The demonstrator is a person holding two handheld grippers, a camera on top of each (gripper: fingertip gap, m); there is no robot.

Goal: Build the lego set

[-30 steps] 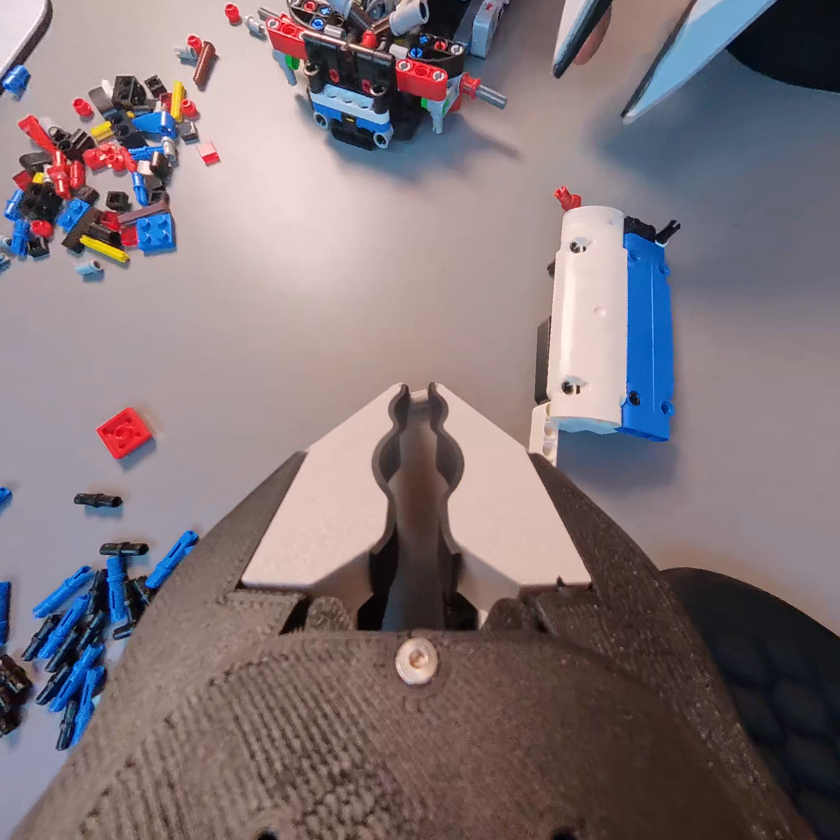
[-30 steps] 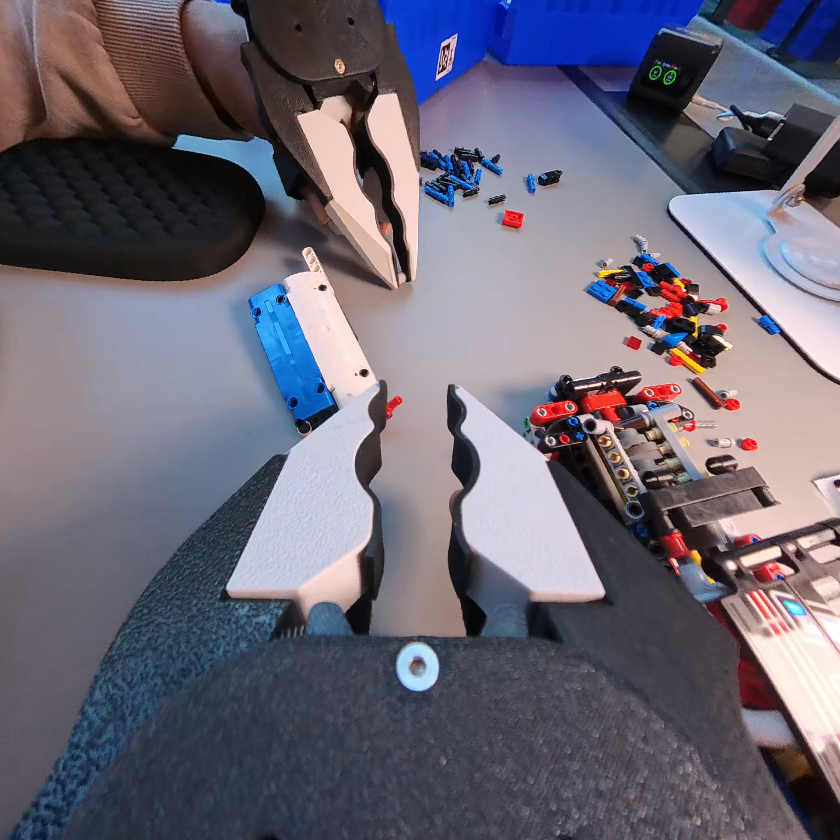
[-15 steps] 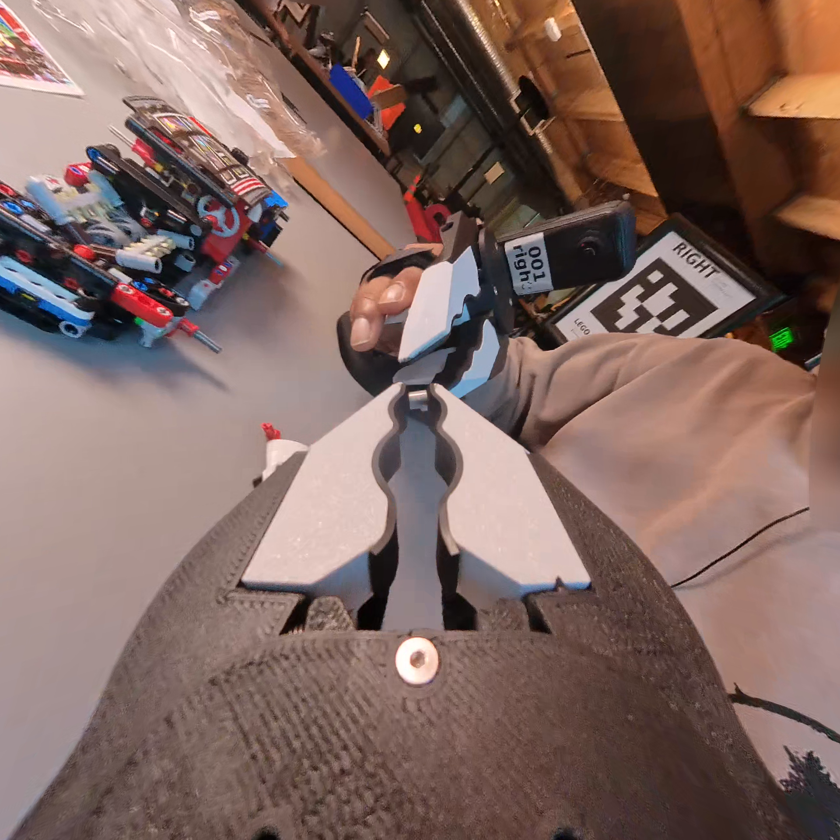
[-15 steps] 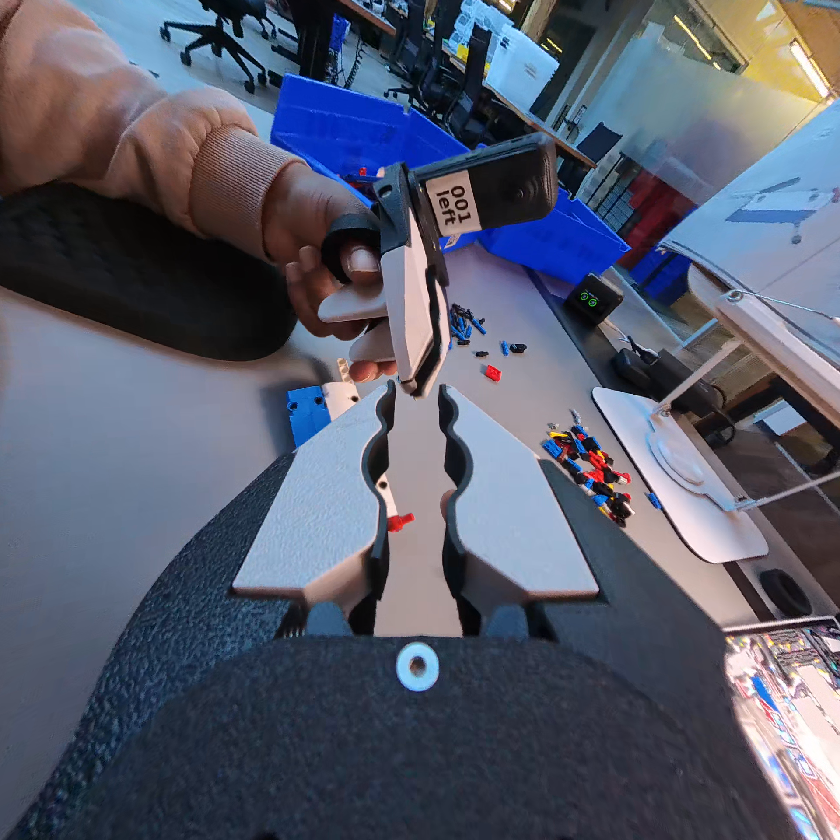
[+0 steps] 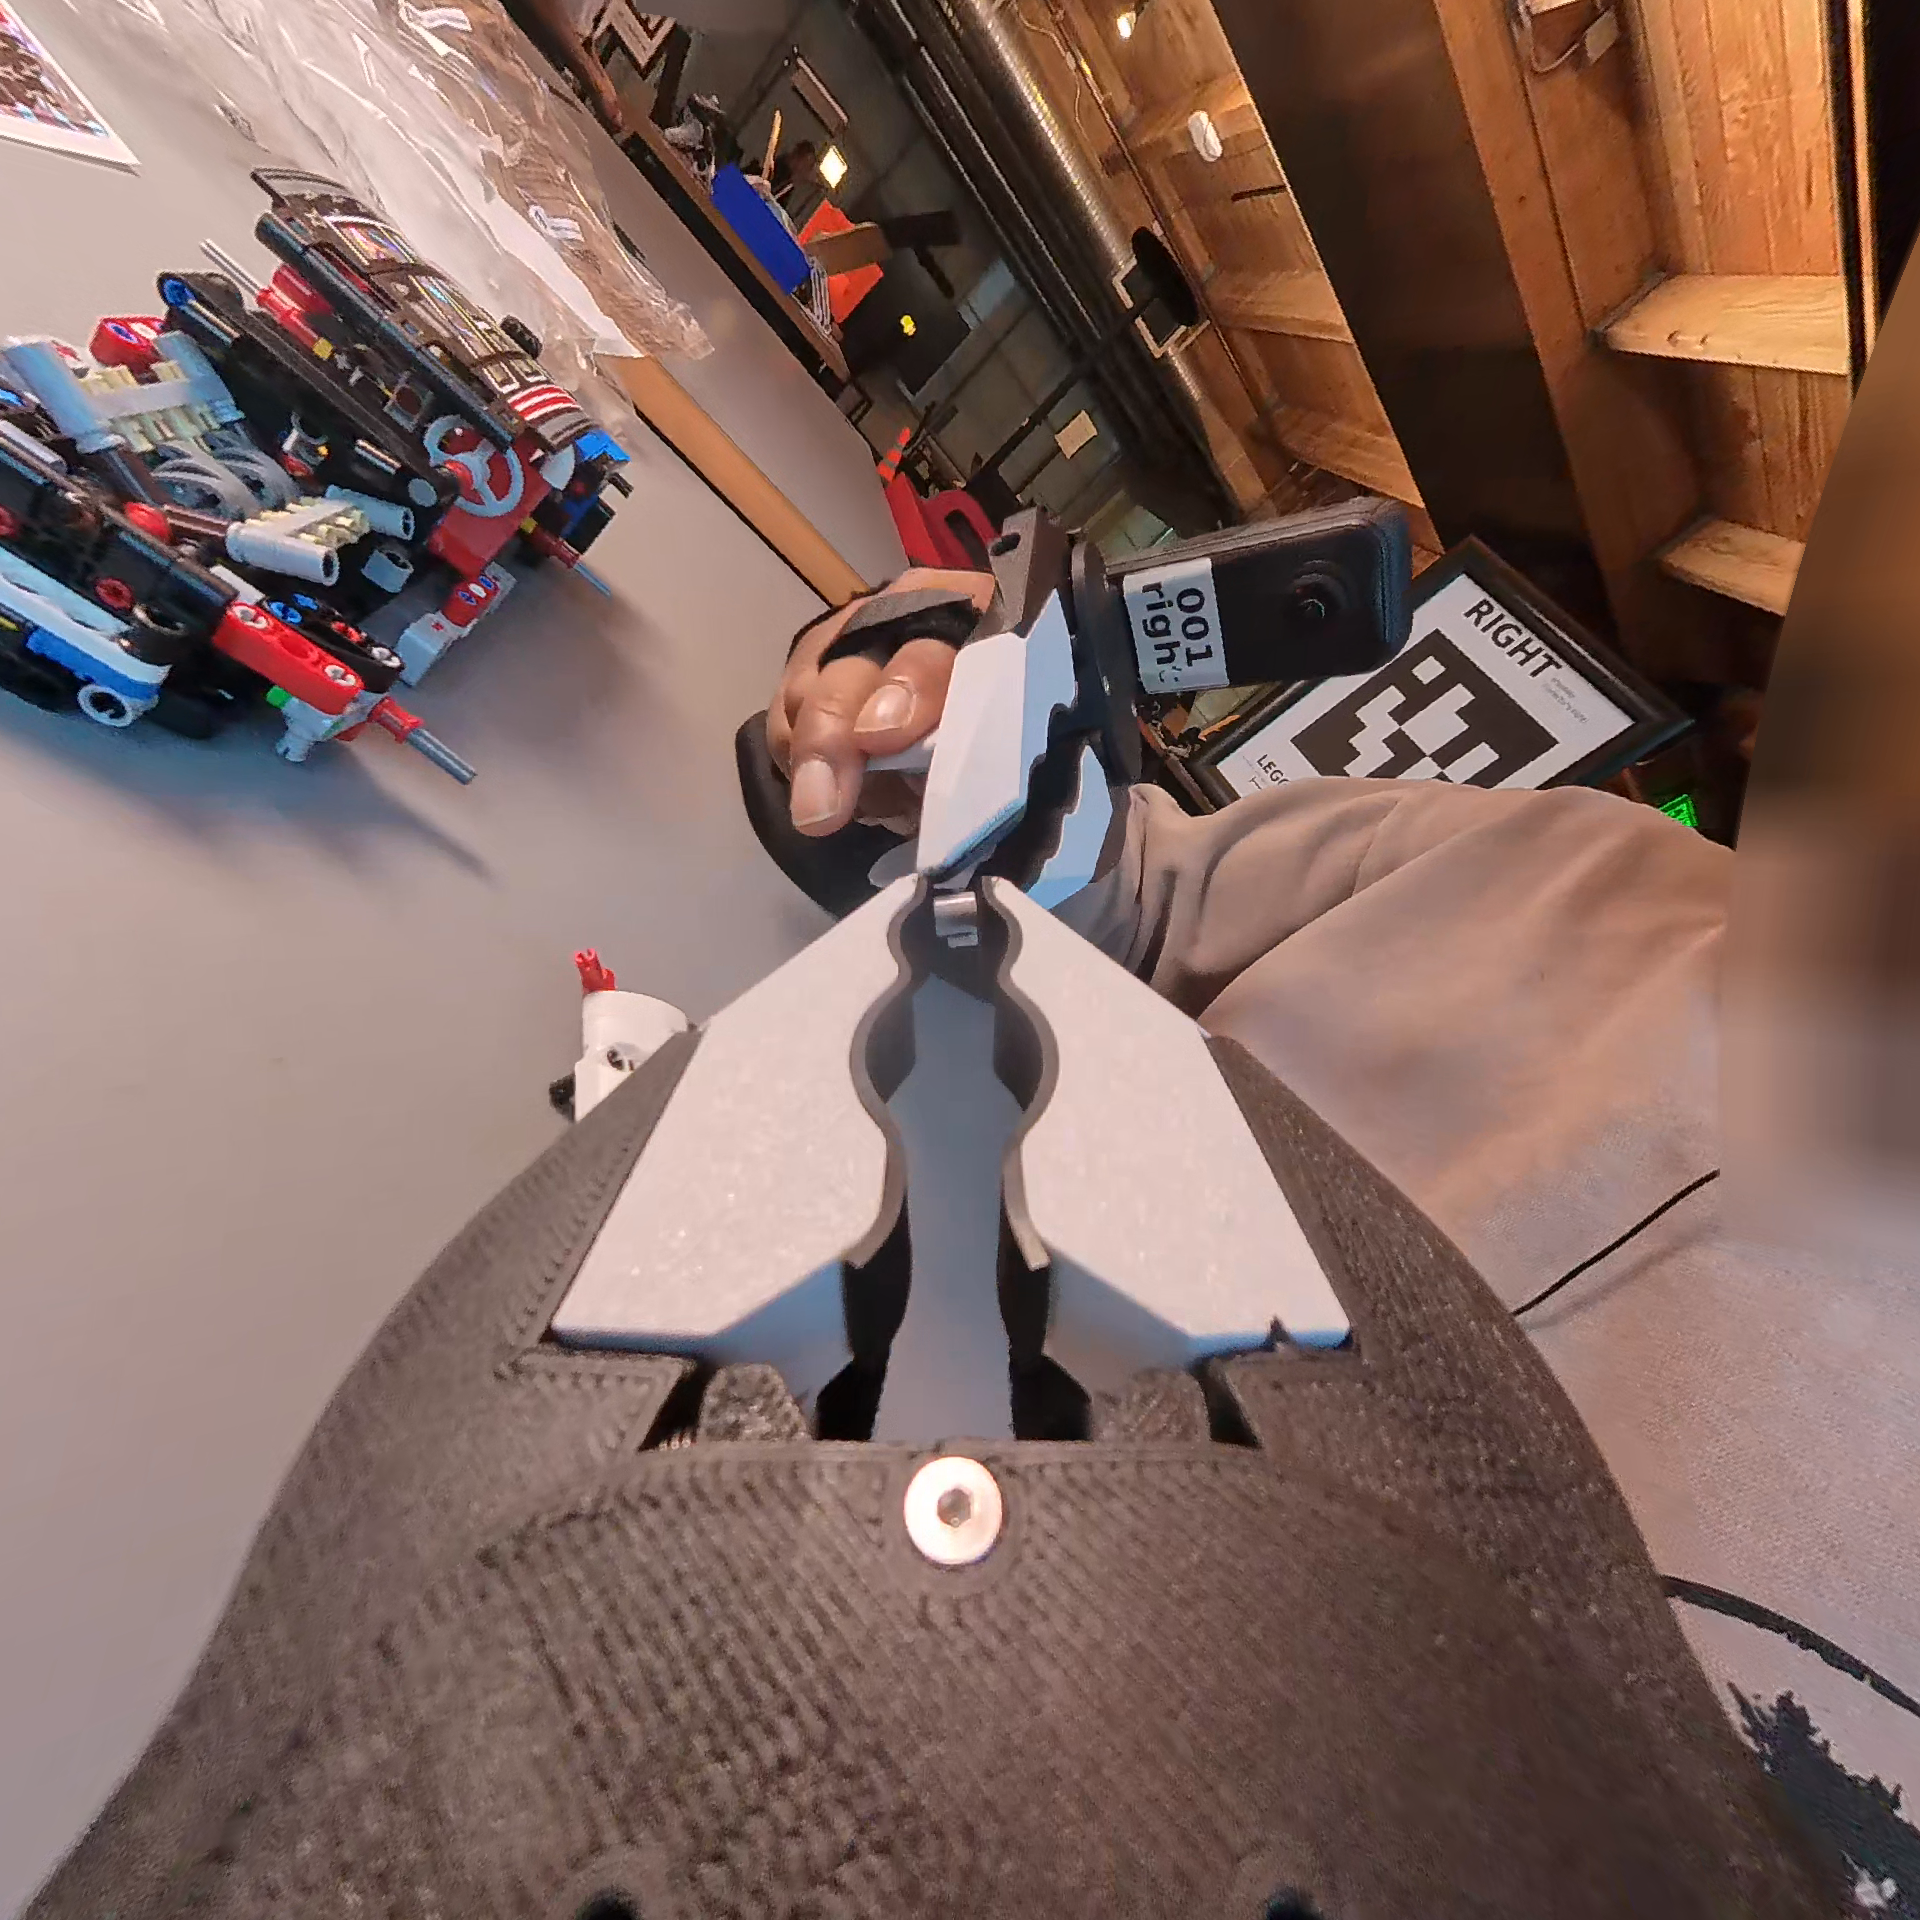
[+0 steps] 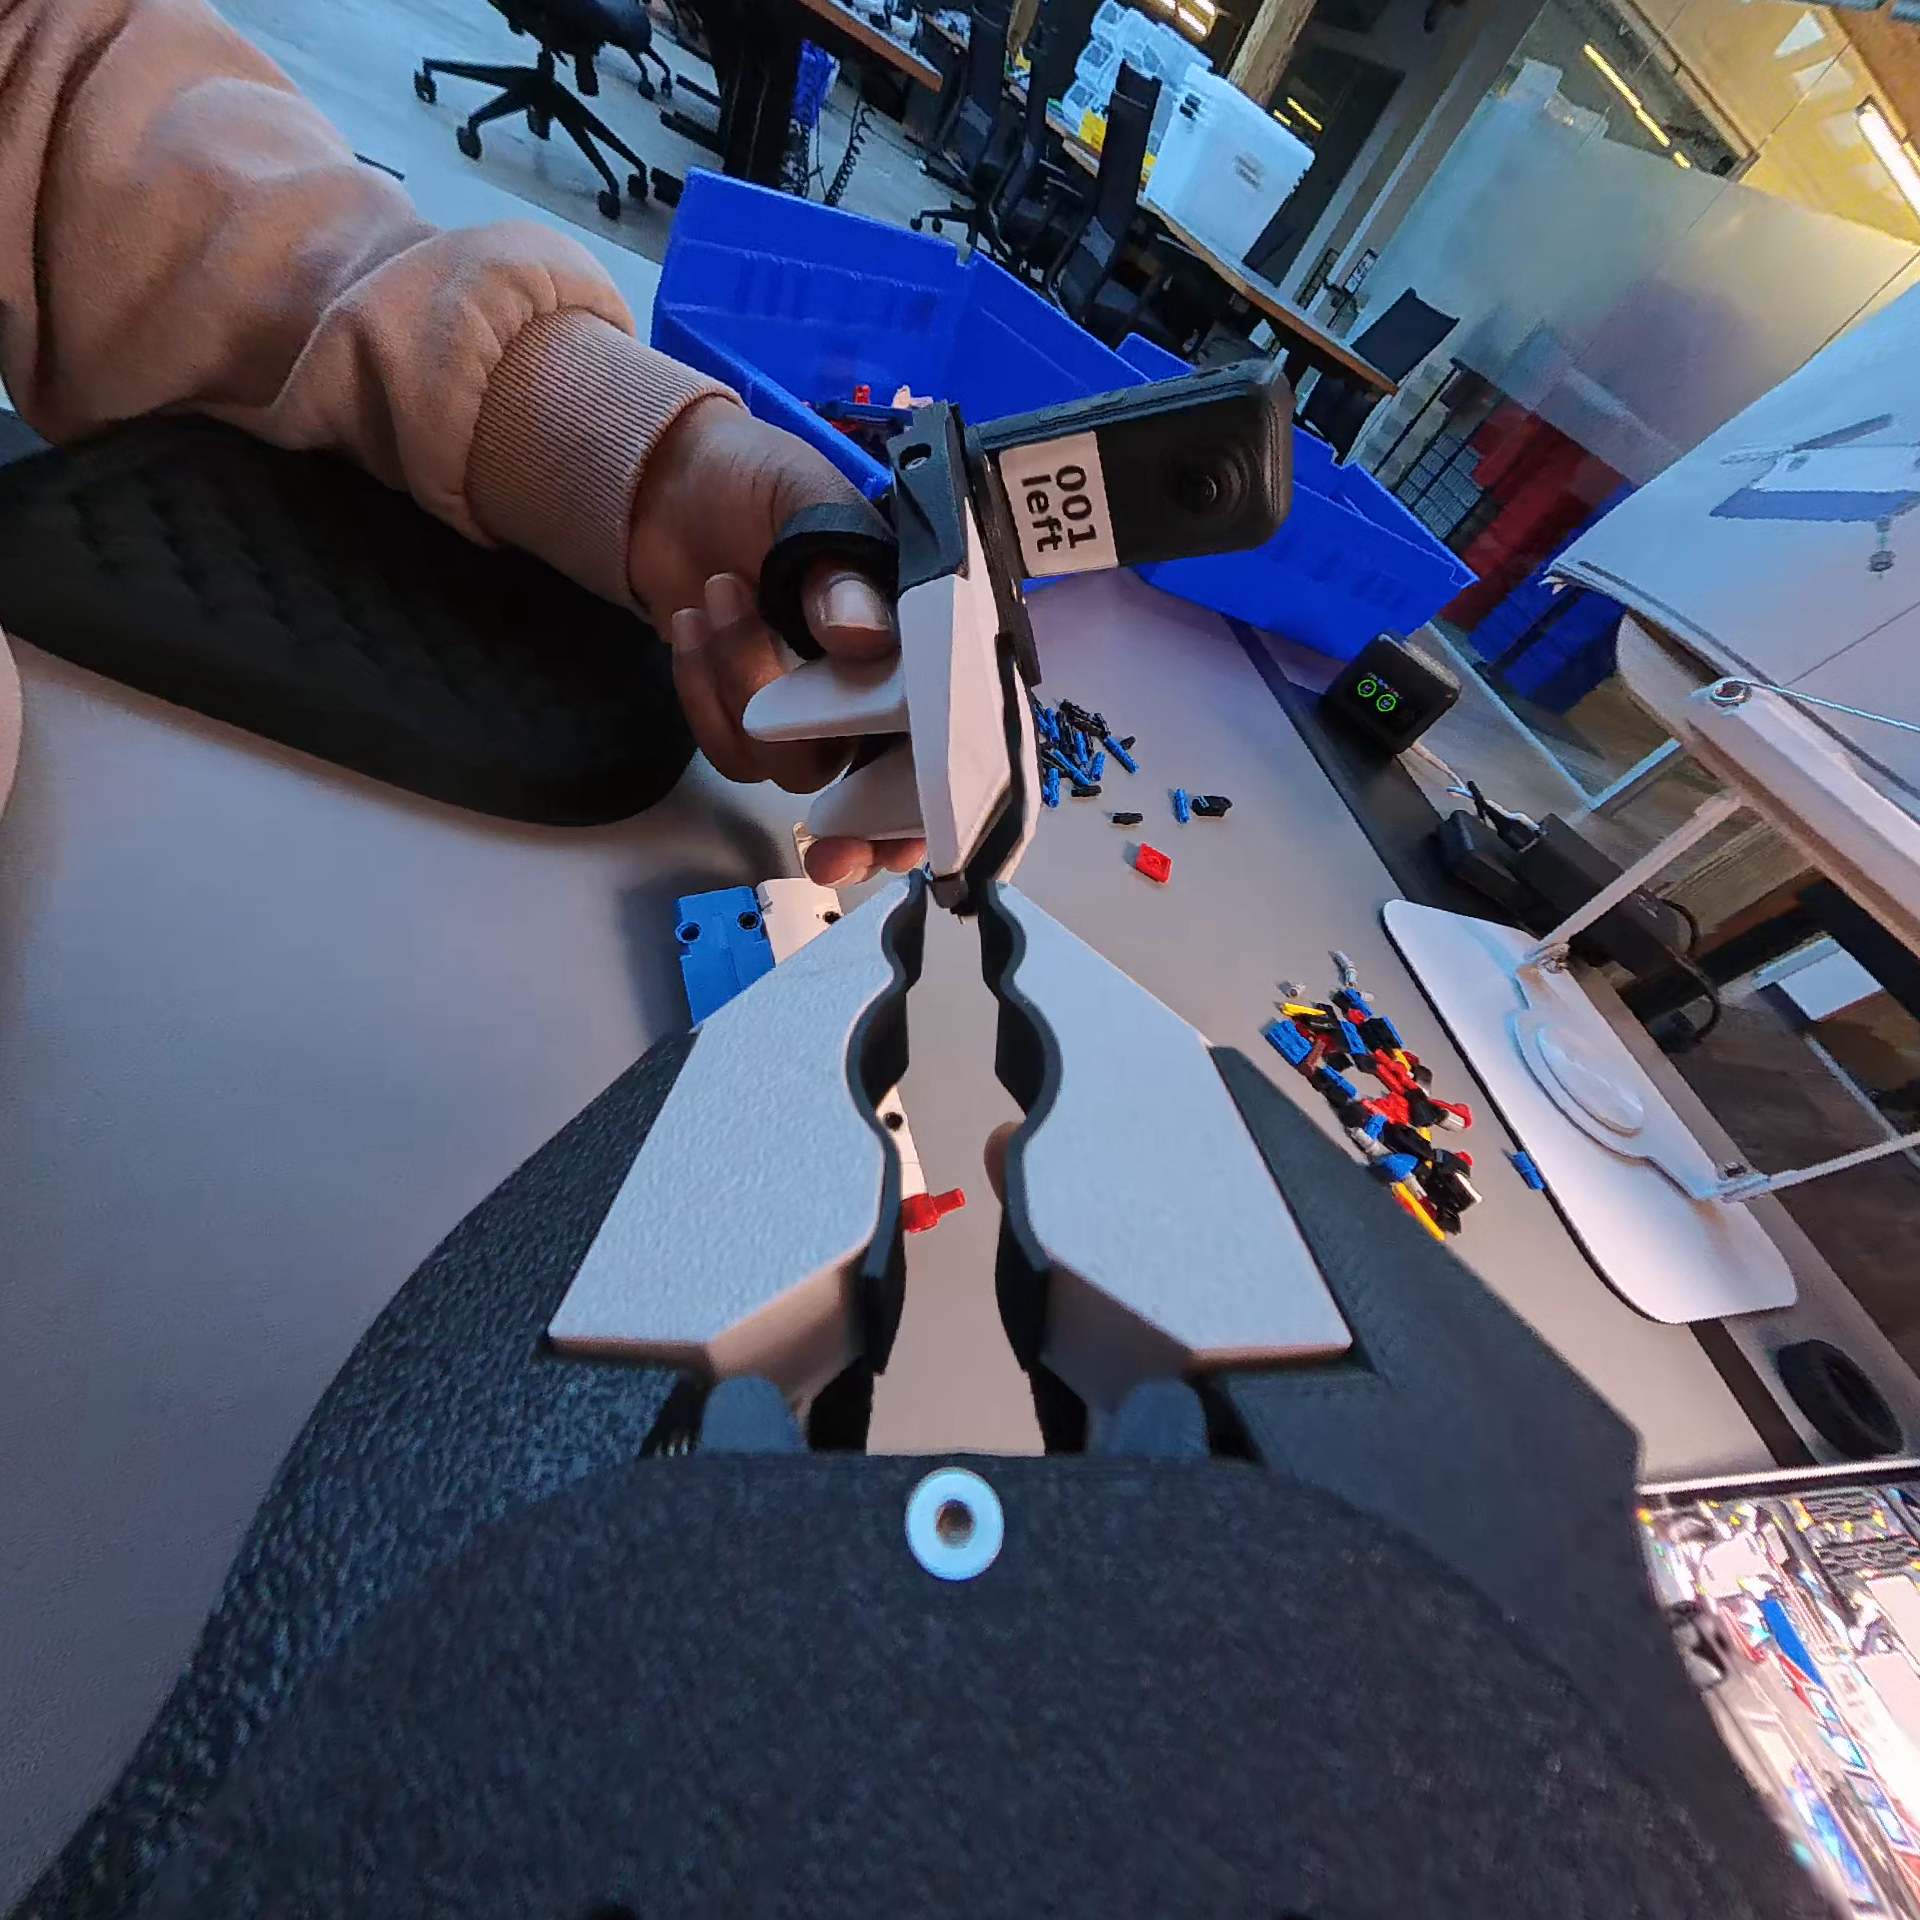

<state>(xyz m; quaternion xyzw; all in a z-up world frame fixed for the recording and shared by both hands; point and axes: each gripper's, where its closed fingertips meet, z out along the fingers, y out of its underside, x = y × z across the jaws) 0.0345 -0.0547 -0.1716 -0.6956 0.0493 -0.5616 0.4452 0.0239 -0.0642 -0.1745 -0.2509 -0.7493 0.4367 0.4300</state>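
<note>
Through the left wrist view: pinched a small grey piece at the very tips of the left gripper, jaws drawn nearly together on it and lifted clear of the grey table. Met tip to tip by the right gripper, held in a hand just beyond. Left the half-built vehicle standing well apart at the far left, and the white-and-blue subassembly lying just below the fingers with its red pin poking out. Backed by wooden shelving and a framed marker board. Through the right wrist view: closed to a narrow gap around that same piece, though impossible to tell whether actually bearing on it. Judged as a mid-air handover or re-grip of one element, ahead of fitting it to the build. Called next for a firm hold by the receiving jaws before any release by the giving ones; otherwise likely dropped, being so small. Scattered across the table: a mixed pile of loose parts, a cluster of blue pins, a lone red plate. Also a black padded mat at the left, blue bins behind, a white stand base at the right, office chairs and desks farther off.
</note>
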